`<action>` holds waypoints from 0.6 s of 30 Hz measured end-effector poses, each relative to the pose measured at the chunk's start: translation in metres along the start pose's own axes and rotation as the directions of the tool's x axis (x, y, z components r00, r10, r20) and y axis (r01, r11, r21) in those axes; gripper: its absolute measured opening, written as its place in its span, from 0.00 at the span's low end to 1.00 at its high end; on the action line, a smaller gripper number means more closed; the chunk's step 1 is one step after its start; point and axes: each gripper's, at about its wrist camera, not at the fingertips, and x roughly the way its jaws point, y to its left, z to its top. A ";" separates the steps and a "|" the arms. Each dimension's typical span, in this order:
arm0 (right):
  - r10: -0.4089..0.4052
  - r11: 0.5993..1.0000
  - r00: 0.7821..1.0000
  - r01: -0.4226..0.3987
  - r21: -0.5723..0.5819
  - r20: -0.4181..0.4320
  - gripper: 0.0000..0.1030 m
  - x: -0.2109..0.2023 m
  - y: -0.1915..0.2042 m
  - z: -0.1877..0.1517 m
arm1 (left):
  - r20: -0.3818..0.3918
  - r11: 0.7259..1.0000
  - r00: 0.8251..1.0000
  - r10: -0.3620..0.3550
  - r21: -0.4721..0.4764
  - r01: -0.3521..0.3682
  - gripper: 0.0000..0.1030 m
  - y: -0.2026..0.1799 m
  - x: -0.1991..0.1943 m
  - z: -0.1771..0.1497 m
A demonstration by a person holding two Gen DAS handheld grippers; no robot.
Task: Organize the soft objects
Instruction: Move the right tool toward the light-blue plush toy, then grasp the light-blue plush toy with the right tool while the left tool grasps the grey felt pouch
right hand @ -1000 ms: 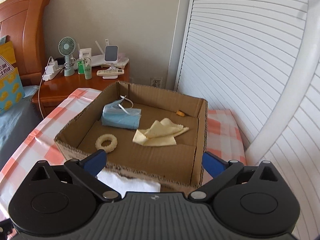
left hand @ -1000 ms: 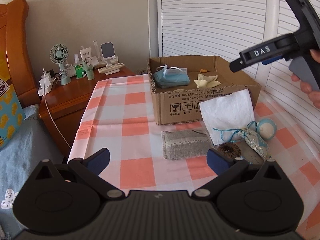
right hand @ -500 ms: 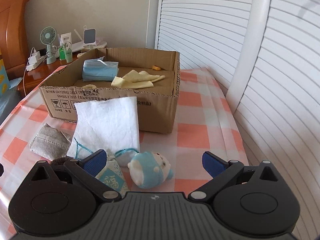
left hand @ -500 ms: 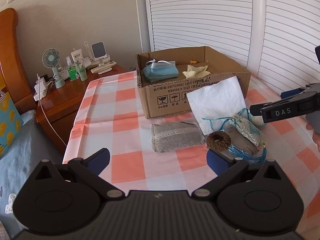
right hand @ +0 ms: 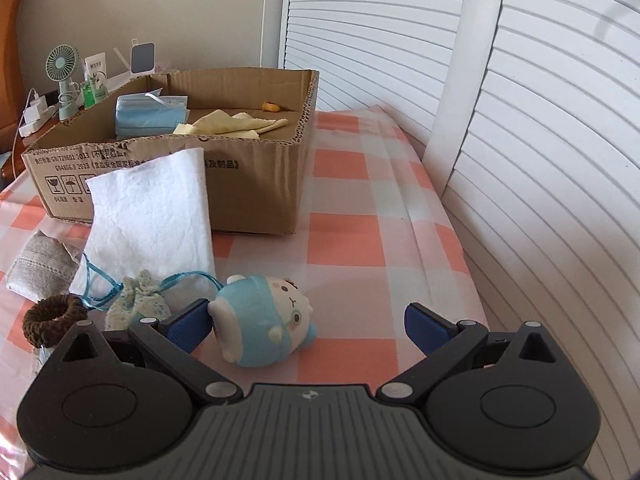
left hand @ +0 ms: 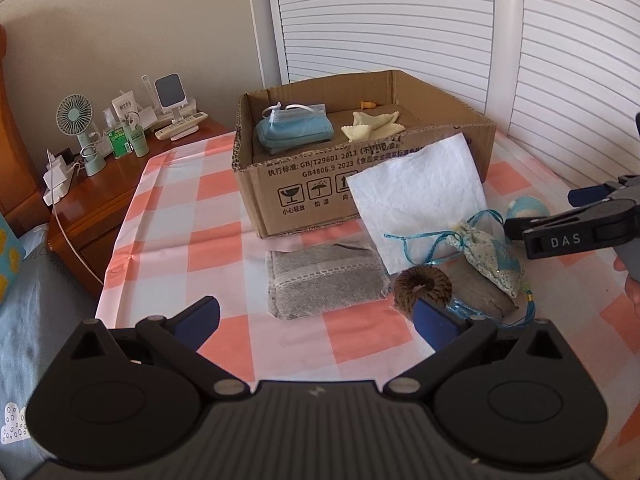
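Note:
A cardboard box (left hand: 404, 80) (right hand: 264, 188) on the checked table holds blue masks (left hand: 294, 130) and a yellow cloth (left hand: 372, 126). In front lie a white cloth (left hand: 420, 196) leaning on the box, a grey pouch (left hand: 324, 278), a brown hair ring (left hand: 422, 290), a sparkly drawstring bag (left hand: 492, 256) and a blue plush toy (right hand: 264, 328). My left gripper (left hand: 316, 322) is open and empty, low before the pouch. My right gripper (right hand: 306, 326) is open, its left finger beside the plush; it also shows in the left wrist view (left hand: 576, 224).
A wooden nightstand (left hand: 100, 188) at the left carries a small fan (left hand: 76, 120), bottles and a charger. White louvred doors (right hand: 520, 120) run along the right and back. A bed edge (left hand: 24, 304) is at the far left.
My right gripper has come down and closer to the plush toy, which now lies between its fingers. My left gripper has shifted slightly forward toward the pouch.

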 end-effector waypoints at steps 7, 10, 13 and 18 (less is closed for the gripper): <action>0.007 1.000 1.000 -0.007 -0.016 -0.022 1.00 0.005 -0.003 -0.014 | -0.036 0.999 0.999 -0.020 -0.038 0.019 0.99 0.004 0.025 0.009; 0.035 0.999 0.999 -0.035 0.007 -0.023 1.00 0.005 -0.008 -0.014 | -0.051 0.999 0.999 -0.009 -0.045 0.007 0.99 0.005 0.036 0.013; 0.045 0.999 0.999 -0.044 0.006 -0.022 1.00 0.004 -0.009 -0.015 | -0.063 0.999 0.998 0.001 -0.045 -0.003 0.99 0.004 0.048 0.017; 0.050 0.999 0.999 -0.050 0.006 -0.021 1.00 0.004 -0.010 -0.016 | -0.089 0.998 0.996 0.007 -0.056 -0.012 0.99 0.004 0.068 0.023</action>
